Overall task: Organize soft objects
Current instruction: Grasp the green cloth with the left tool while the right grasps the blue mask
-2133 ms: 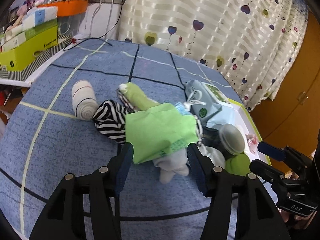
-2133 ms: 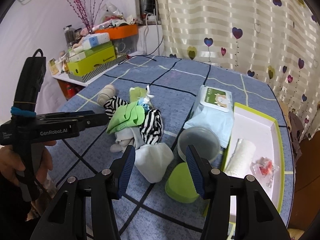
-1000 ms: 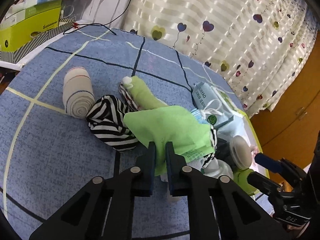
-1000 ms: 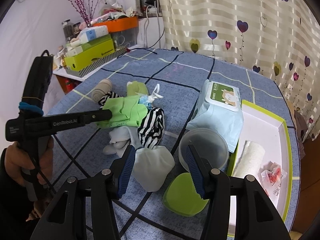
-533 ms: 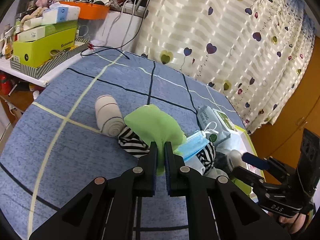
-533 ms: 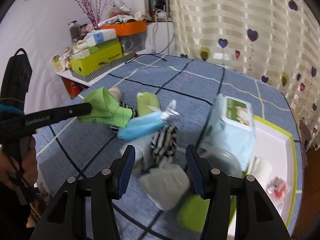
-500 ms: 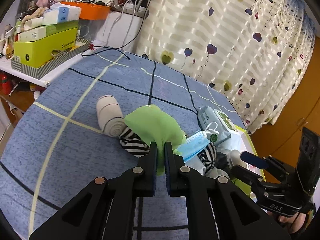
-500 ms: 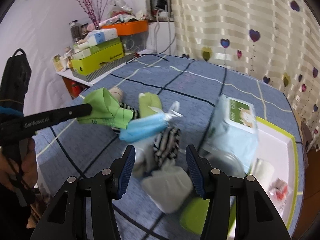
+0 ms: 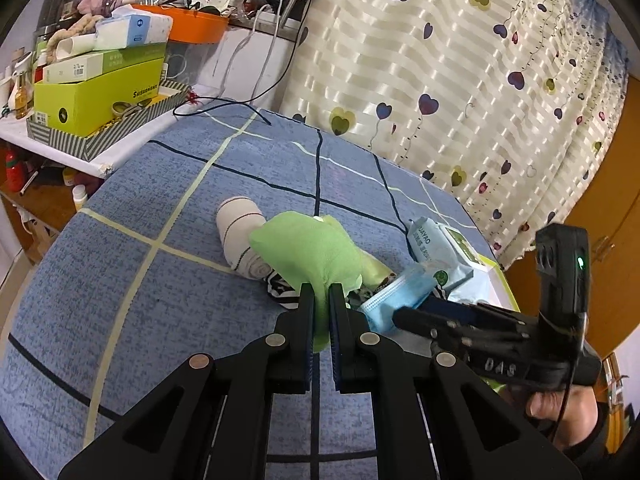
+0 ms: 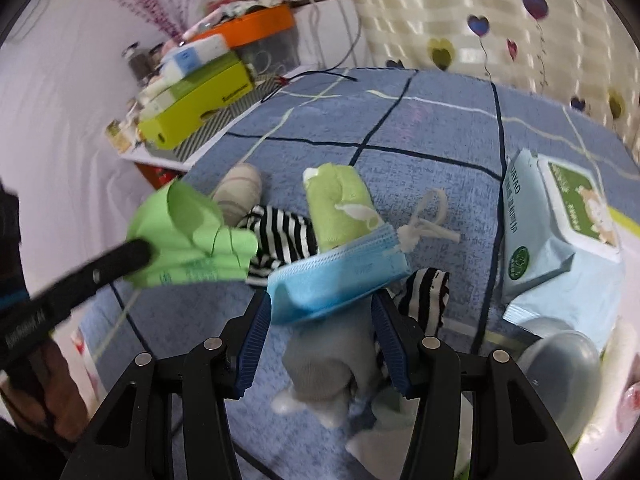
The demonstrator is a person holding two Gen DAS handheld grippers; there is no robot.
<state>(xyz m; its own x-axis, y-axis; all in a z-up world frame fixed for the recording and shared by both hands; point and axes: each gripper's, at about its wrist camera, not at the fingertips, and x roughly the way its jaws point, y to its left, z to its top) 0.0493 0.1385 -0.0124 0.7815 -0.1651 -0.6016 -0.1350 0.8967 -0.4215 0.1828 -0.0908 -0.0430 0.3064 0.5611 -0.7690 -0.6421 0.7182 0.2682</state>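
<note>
Two grippers: left gripper (image 9: 319, 300) clenches the green cloth (image 9: 308, 246). Right gripper (image 10: 320, 320) is spread, nothing gripped. The blue mask (image 10: 340, 276) lies crosswise between its jaws.

Left gripper (image 9: 319, 304) clamped; right gripper (image 10: 320, 312) agape

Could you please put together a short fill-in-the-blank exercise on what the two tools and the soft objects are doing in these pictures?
1. The left tool is shut on a ____ cloth.
2. The right tool has its jaws ____, with the blue face mask in front of them.
3. The pack of wet wipes lies beside the tray with the ____ rim.
4. Under the pile, the garment has black and white ____.

Missing words: green; open; green; stripes
</note>
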